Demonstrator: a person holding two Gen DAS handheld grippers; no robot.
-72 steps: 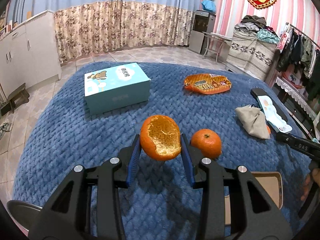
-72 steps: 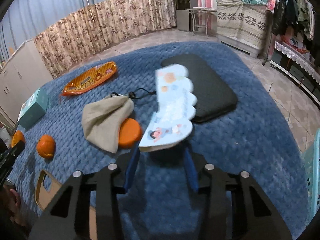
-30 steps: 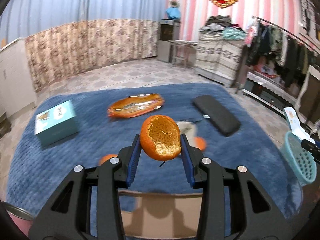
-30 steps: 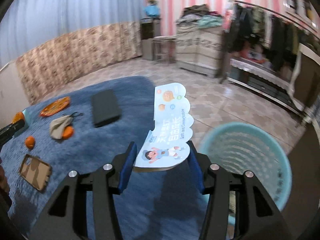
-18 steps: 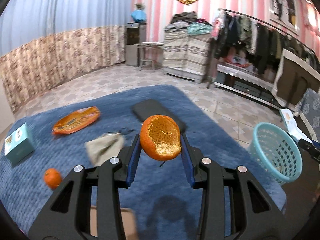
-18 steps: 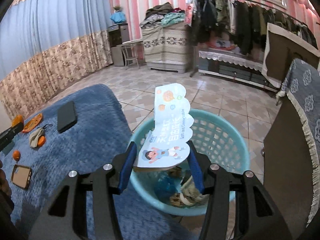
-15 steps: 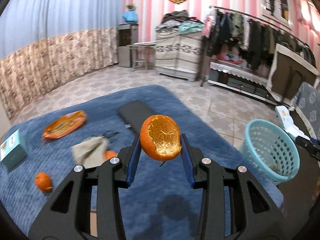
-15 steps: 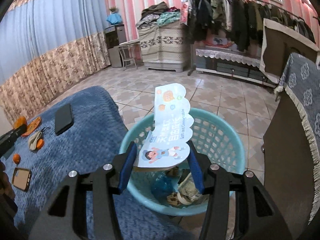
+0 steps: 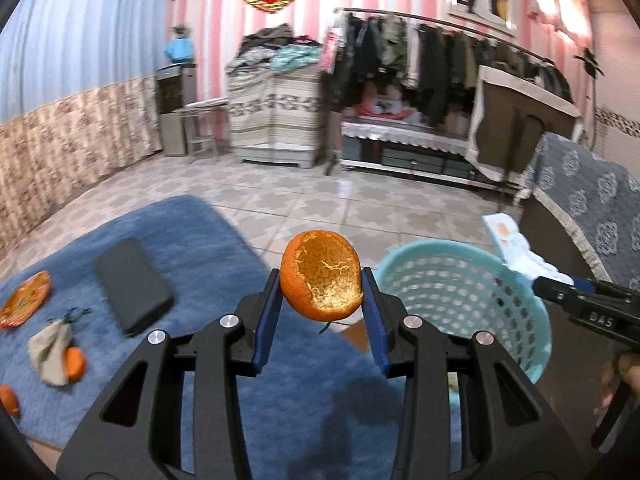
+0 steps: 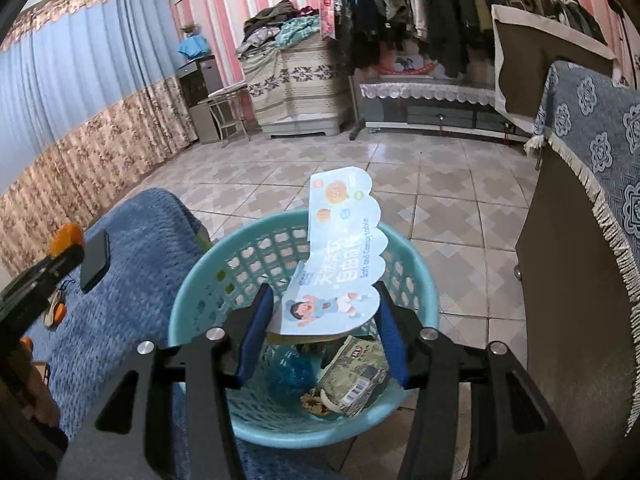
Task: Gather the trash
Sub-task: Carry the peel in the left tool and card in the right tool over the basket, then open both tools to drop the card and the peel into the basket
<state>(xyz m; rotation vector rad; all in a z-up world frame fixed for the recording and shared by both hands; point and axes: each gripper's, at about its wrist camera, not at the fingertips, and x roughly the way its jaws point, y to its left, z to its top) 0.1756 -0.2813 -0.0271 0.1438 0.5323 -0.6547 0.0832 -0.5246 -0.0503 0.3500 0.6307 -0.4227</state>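
My left gripper is shut on an orange peel and holds it in the air above the blue table edge, just left of the light blue trash basket. My right gripper is shut on a light blue paper wrapper and holds it over the open basket. Several pieces of trash lie in the basket's bottom. The right gripper with its wrapper also shows at the right in the left wrist view.
On the blue tablecloth lie a black pad, an orange snack bag, a beige cloth over an orange piece, and a whole orange. A brown cabinet stands right of the basket on the tiled floor.
Both grippers have swung from the table toward the basket. The right gripper with the wrapper now hangs over the basket. The left gripper with the peel has come close beside it.
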